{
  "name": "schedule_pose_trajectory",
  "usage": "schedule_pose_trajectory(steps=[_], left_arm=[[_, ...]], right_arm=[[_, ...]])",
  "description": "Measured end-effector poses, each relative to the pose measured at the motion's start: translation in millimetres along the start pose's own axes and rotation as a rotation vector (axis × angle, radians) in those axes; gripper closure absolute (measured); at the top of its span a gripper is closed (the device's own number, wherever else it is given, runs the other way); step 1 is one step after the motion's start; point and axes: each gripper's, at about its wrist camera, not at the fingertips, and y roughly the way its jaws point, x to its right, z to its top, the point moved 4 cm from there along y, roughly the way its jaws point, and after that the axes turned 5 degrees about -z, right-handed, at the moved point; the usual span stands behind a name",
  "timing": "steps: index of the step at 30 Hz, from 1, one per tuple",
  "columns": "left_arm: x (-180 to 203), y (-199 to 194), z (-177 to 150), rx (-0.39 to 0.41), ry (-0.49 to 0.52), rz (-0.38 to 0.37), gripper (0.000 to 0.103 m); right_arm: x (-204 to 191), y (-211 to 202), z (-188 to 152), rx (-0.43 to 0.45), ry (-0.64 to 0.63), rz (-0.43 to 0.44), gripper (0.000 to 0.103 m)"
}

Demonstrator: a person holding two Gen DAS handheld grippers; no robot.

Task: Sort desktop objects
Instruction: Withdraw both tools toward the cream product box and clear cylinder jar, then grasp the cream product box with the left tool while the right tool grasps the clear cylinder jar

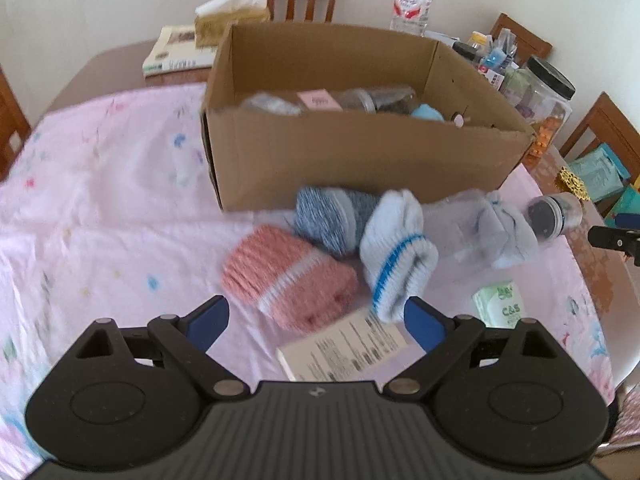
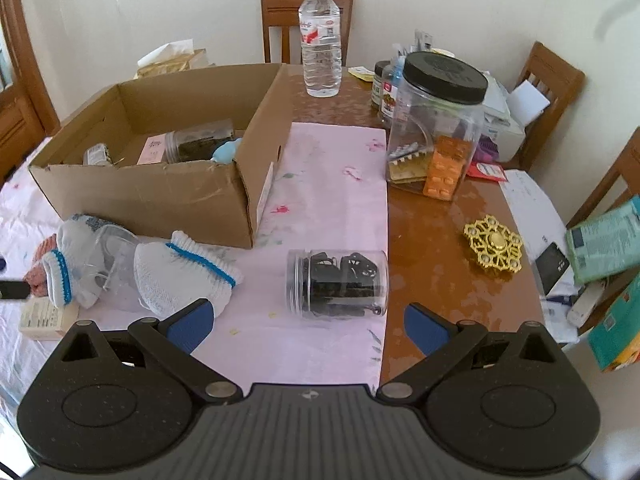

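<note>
While both pairs of tongs hang above the desk with their blue pads spread wide and nothing between them, the clutter lies just ahead. Nearest the left tongs (image 1: pixel 316 318) is a flat cream carton (image 1: pixel 340 346) printed with fine text, its corner reaching between the pads. Just beyond it sit three chunky knitted sock rolls pressed together: a pink roll (image 1: pixel 286 278) with a white band, a mottled blue-grey roll (image 1: pixel 334 220), and a white roll (image 1: pixel 394 256) ringed with a bright blue stripe. To their right lies a crumpled clear plastic bag (image 1: pixel 460 216) touching another pale sock bundle (image 1: pixel 508 232), with a small green tissue pack (image 1: pixel 500 304) nearer.

Ahead of the right tongs (image 2: pixel 306 326) a clear cylindrical jar (image 2: pixel 338 282) of black bits lies on its side at the edge of the thin, wrinkled pink cloth (image 2: pixel 332 168) with faint floral print. Right of the cloth the glossy brown desk (image 2: pixel 432 248) carries an ornate gold filigree ornament (image 2: pixel 494 248).

Farther back stands an open corrugated cardboard box (image 2: pixel 152 188), rectangular, holding a pink card, a jar on its side and something soft and light blue. Beyond it are a large square clear canister (image 2: pixel 436 128) with a black lid, a ribbed water bottle (image 2: pixel 320 38), and slatted wooden chairs (image 2: pixel 276 24) against the wall.
</note>
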Motion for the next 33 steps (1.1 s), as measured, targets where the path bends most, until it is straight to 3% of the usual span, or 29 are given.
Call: schedule_pose_trajectory(steps=[13, 23, 33], left_arm=[[7, 24, -44, -0.005, -0.326, 0.057, 0.009], [32, 39, -45, 0.048, -0.315, 0.231, 0.004], [26, 44, -45, 0.055, -0.293, 0.344, 0.004]], right_arm=[[4, 1, -13, -0.009, -0.049, 0.049, 0.000], [13, 4, -17, -0.009, -0.078, 0.069, 0.000], [17, 14, -17, -0.019, -0.064, 0.086, 0.000]])
